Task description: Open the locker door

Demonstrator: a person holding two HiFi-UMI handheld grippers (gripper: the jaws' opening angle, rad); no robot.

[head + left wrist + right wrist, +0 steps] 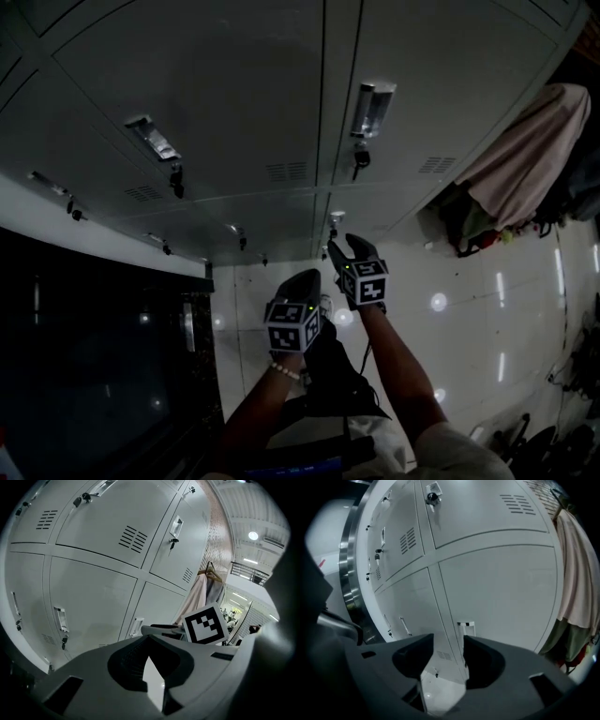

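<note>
While the left gripper (149, 639) idles with jaws closed, the right gripper (448, 644) aims open, empty jaws at the locker door handle (465, 628), so the next move is likely to clamp it and pull.

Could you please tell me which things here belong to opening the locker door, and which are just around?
For the job: right gripper, open; locker door; handle on that door.
Just about: left gripper, shut and empty; hanging clothes; other lockers; dark unit.
</note>
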